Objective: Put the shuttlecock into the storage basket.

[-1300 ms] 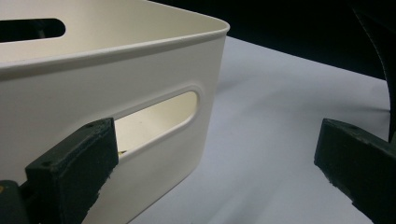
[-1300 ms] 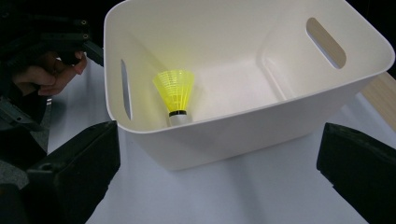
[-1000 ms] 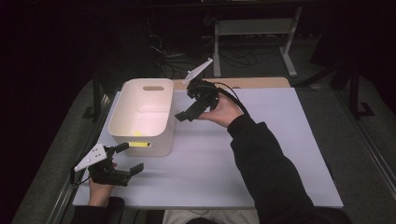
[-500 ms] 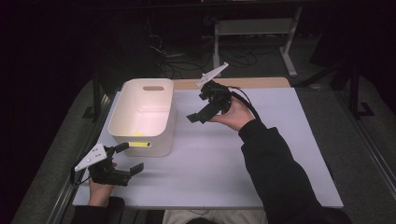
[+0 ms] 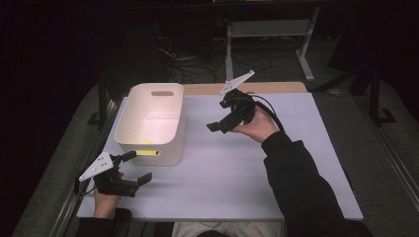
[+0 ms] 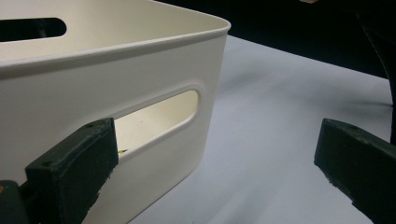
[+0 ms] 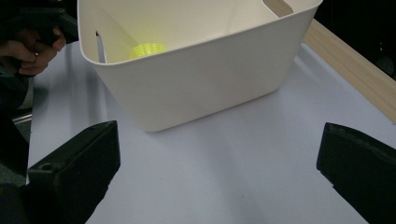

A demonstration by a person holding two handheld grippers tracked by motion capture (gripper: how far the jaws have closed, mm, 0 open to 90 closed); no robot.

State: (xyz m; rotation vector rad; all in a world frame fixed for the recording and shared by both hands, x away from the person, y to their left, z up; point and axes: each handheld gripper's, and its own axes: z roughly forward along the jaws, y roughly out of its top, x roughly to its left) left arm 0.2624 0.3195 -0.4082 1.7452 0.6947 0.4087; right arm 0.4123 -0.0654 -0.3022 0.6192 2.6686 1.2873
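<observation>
High view: left gripper (image 5: 137, 168) and right gripper (image 5: 220, 116), both with jaws spread and empty, flank the white bin (image 5: 150, 123) holding a yellow object (image 7: 148, 49).

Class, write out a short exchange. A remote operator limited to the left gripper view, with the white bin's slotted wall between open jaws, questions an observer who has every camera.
Operator: I see the bin's wall and handle slot. Is anything inside?
Observer: Yes. The right gripper view shows a small yellow ridged object on the floor of the white bin, near a slotted end wall.
Operator: Where is the right gripper?
Observer: In the high view the right gripper is held up over the table, to the right of the bin, with its jaws open and nothing between them.
</observation>
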